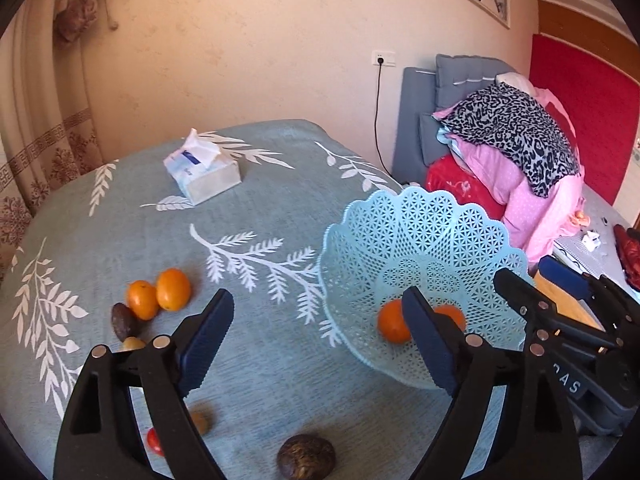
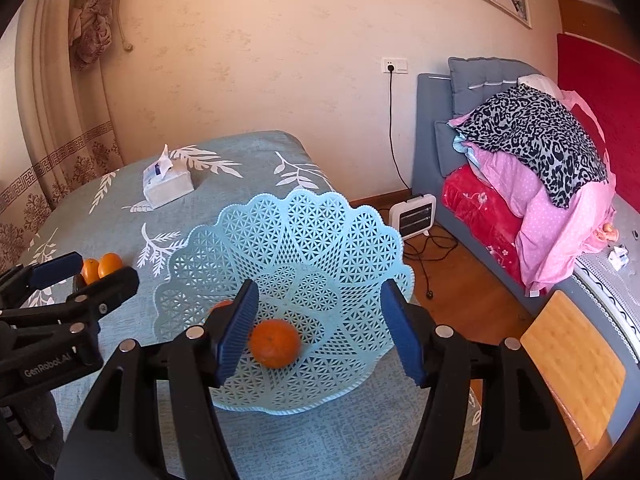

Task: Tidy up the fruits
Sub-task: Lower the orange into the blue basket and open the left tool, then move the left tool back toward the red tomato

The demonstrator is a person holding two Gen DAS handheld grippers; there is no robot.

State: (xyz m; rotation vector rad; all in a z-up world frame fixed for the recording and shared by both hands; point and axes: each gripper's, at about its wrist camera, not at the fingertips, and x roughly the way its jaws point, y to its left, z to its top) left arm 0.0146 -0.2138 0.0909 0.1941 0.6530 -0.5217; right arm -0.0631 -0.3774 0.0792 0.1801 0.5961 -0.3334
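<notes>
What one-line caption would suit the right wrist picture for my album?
Open right gripper poised over a blue lattice basket holding two oranges, on a leaf-print tablecloth.

Beige wall (image 2: 280, 60), curtain (image 2: 52, 128), wood floor (image 2: 472, 280), grey sofa (image 2: 432, 120).

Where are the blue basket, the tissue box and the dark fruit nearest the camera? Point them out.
blue basket (image 2: 296, 216): right wrist view, on its back lattice wall.
tissue box (image 1: 212, 184): left wrist view, on its near side face.
dark fruit (image 1: 306, 456): left wrist view, on its rounded top, bottom edge of frame.
</notes>
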